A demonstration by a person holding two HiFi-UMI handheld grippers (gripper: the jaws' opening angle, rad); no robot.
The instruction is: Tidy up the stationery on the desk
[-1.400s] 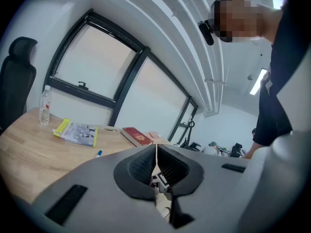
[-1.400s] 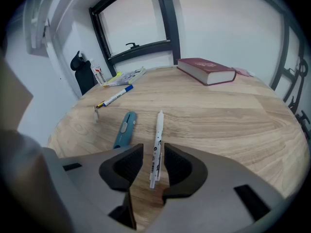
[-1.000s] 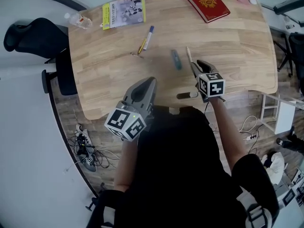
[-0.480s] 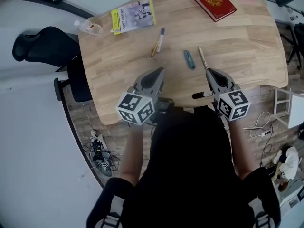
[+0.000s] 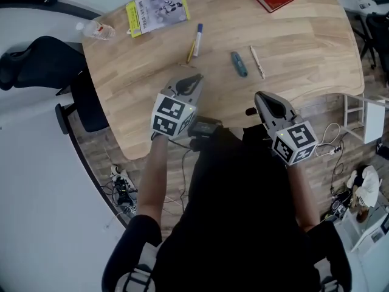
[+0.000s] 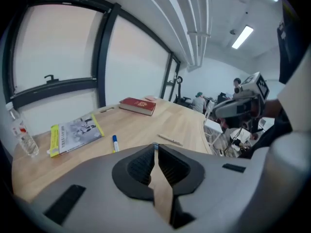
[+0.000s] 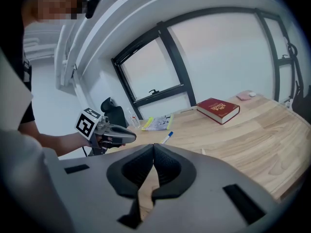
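Ahead of the left gripper (image 5: 193, 79) and right gripper (image 5: 263, 96), both with jaws closed on nothing, a blue-capped marker (image 5: 197, 33), short teal tool (image 5: 239, 64) and pencil (image 5: 258, 62) lay on the table (image 5: 307, 47). All looked light, slim and probably prone to rolling, so best pinched mid-shaft.

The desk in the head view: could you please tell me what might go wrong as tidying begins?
1. The bottle stands at the desk's far left corner; a bump could knock it off.
2. The blue-capped pen and the yellow pencil lie close together, so gripping one may drag the other.
3. The left gripper and right gripper are both shut and empty; unless opened first, they would likely push thin items away.
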